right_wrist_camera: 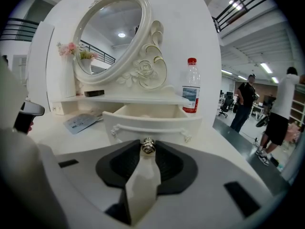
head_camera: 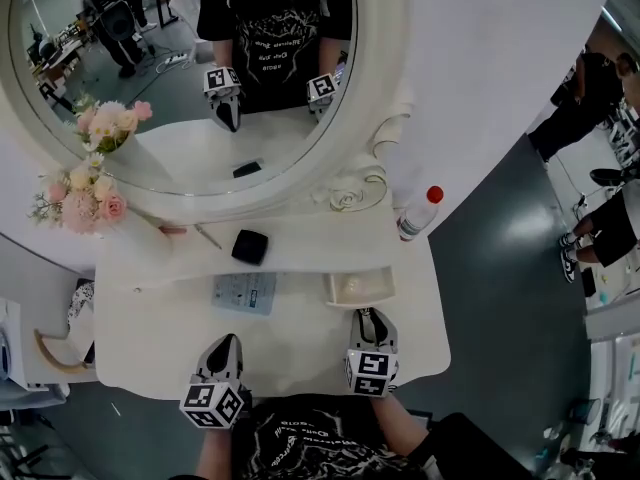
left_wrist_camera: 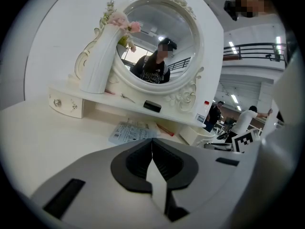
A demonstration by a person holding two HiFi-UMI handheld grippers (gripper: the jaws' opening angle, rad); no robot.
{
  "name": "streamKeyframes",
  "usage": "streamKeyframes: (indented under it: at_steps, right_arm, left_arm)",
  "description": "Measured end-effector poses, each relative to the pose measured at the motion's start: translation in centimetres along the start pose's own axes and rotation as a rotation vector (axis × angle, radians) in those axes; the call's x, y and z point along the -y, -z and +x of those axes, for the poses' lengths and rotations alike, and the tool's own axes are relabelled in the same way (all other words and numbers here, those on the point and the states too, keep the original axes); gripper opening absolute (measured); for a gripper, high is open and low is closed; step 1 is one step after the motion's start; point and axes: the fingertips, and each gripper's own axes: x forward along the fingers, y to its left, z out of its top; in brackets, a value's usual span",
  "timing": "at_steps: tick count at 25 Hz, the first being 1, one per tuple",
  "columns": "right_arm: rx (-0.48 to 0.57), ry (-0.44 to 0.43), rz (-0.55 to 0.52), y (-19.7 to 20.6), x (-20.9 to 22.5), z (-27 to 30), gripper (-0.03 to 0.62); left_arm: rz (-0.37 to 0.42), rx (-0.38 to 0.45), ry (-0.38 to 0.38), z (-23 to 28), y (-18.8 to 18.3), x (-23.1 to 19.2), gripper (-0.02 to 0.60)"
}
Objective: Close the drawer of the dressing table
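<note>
The white dressing table [head_camera: 300, 353] has its small right drawer [head_camera: 358, 288] pulled out from under the shelf. In the right gripper view the drawer front [right_wrist_camera: 152, 120] fills the middle, and its metal knob [right_wrist_camera: 148, 146] sits pinched at the tips of my right gripper [right_wrist_camera: 148, 150]. From the head view, the right gripper [head_camera: 369, 316] points at the drawer front. My left gripper [head_camera: 228, 341] hovers over the tabletop to the left, jaws shut with nothing between them [left_wrist_camera: 152, 141]. It is apart from the drawer.
An oval mirror [head_camera: 180, 68] stands at the back, with a flower vase [head_camera: 85, 196] on the left. On the shelf are a black compact [head_camera: 249, 246] and a red-capped bottle [head_camera: 418, 214]. A printed leaflet [head_camera: 245, 293] lies on the tabletop. People stand in the room beyond [right_wrist_camera: 248, 104].
</note>
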Motion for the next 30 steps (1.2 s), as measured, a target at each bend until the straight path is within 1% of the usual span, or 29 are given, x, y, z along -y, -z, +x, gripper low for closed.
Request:
streamKeyframes:
  at_steps: [6, 15, 20, 24, 30]
  right_arm:
    - [0.002, 0.019, -0.012, -0.1, 0.0, 0.1, 0.107]
    - [-0.007, 0.025, -0.039, -0.2, -0.1, 0.1, 0.104]
    - [-0.006, -0.017, -0.09, -0.6, -0.8, 0.1, 0.103]
    - [-0.002, -0.047, -0.095, -0.6, -0.8, 0.1, 0.101]
    - [0.003, -0.117, -0.101, -0.7, -1.1, 0.2, 0.1]
  left_arm:
    - [-0.002, -0.003, -0.002, 0.1, -0.1, -0.8, 0.015]
    - [-0.002, -0.008, 0.005, 0.6, -0.1, -1.0, 0.015]
    - [0.019, -0.022, 0.01, 0.7, 0.1, -0.8, 0.015]
    - [0.01, -0.02, 0.01, 0.7, 0.2, -0.9, 0.015]
    - [-0.007, -0.019, 0.004, 0.7, 0.2, -1.3, 0.015]
